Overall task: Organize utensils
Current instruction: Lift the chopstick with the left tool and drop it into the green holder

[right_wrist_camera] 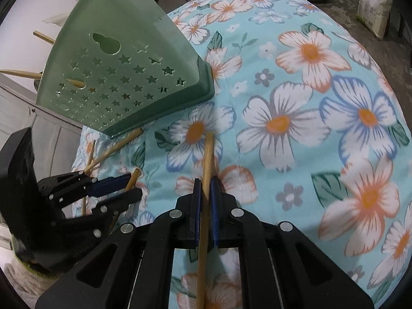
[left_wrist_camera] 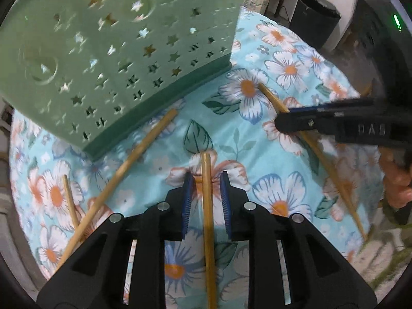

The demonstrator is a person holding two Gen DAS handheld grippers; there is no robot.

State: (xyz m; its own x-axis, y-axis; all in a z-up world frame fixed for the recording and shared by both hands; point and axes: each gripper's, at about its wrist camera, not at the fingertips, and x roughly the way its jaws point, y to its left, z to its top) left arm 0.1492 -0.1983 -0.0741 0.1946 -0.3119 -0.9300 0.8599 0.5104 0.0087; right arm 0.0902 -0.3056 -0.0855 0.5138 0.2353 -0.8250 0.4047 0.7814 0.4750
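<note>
The right hand-held gripper point(right_wrist_camera: 205, 188) clamps one chopstick point(right_wrist_camera: 207, 154), while the left hand-held gripper point(left_wrist_camera: 205, 180) stands slightly parted around another chopstick point(left_wrist_camera: 206, 193) lying on the floral cloth point(left_wrist_camera: 257, 139), which may slip free.

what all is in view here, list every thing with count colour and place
utensil holder: one, green, star cut-outs, at the cloth's far left
chopsticks: four loose, bamboo tan, on the cloth; one between the left gripper's open pads, one clamped in the right gripper, one by the holder's base, one thin at the left edge; more poke out of the holder
tablecloth: one, light blue, floral
bin: one, black, on the floor behind
bag: one, pale, far floor
left gripper: black, blue pads, open
right gripper: black, shut
</note>
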